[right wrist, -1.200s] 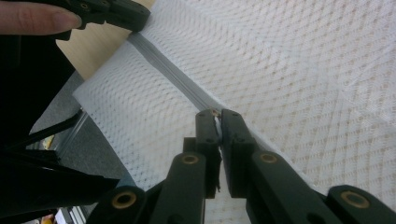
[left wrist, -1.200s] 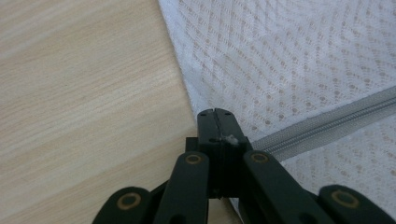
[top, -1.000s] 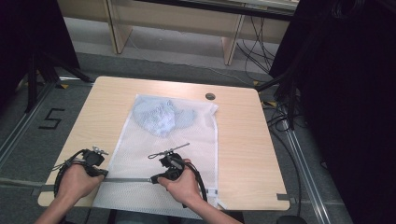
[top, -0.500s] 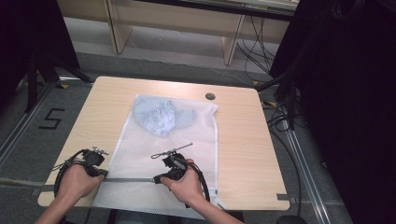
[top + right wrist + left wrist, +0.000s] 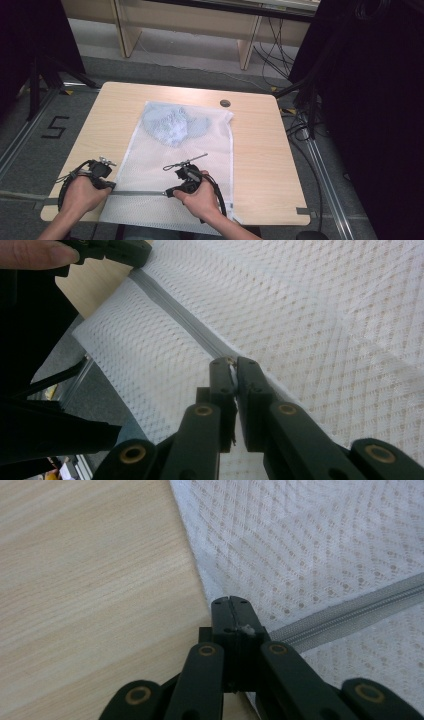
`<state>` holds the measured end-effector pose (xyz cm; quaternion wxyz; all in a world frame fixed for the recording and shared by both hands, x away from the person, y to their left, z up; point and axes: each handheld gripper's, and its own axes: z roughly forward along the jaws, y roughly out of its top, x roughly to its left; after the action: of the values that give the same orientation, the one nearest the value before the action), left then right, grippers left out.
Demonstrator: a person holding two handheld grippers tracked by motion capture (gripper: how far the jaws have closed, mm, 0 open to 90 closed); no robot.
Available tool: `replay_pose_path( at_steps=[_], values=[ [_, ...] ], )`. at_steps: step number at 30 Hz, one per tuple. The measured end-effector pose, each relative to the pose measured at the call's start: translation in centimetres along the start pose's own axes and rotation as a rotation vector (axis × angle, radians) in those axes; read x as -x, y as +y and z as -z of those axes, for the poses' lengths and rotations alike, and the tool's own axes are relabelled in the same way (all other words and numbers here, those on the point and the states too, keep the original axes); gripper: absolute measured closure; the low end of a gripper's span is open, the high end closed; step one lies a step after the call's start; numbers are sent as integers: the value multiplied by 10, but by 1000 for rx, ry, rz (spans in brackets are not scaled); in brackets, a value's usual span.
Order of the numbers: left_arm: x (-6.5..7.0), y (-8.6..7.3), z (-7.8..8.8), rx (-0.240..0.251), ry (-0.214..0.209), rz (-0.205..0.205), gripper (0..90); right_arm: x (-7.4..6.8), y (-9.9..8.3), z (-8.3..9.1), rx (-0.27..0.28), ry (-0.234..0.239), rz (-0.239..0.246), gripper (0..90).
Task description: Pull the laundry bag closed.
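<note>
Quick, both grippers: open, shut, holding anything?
Left gripper: shut, pinching the mesh bag at the left end of its zipper.
Right gripper: shut, clamped on the zipper partway along the bag.

Light wooden table (image 5: 260, 150), grey floor (image 5: 45, 125) marked "5" — wooden furniture legs (image 5: 247, 47) beyond, black curtains (image 5: 370, 100)
</note>
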<state>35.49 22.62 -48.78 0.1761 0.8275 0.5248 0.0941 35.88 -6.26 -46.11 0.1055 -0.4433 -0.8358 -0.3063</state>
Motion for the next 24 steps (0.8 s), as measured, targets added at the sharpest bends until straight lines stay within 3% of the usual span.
replay_pose_path(
  at_steps=[1,3,7,10,11,14,17,20,24],
  values=[
    [0,0,0,-1,3,1,899,1,0,0,-5,-22,8,871],
    [0,0,0,-1,3,0,899,0,-1,1,-7,-1,-10,871],
    [0,0,0,-1,3,0,899,1,-2,1,3,-1,10,871],
    [0,0,0,-2,3,0,900,0,-2,3,-12,-4,-31,871],
    [0,0,0,-2,3,0,900,2,-2,3,2,3,-4,871],
    [0,0,0,-3,3,-1,900,3,-3,4,4,0,4,871],
    [0,0,0,-2,3,-1,899,2,-3,5,-9,-8,-34,871],
    [0,0,0,-2,2,-1,900,4,-3,6,1,7,-1,871],
    [0,0,0,-2,3,-1,900,6,-5,8,-7,-8,-21,871]
  ],
)
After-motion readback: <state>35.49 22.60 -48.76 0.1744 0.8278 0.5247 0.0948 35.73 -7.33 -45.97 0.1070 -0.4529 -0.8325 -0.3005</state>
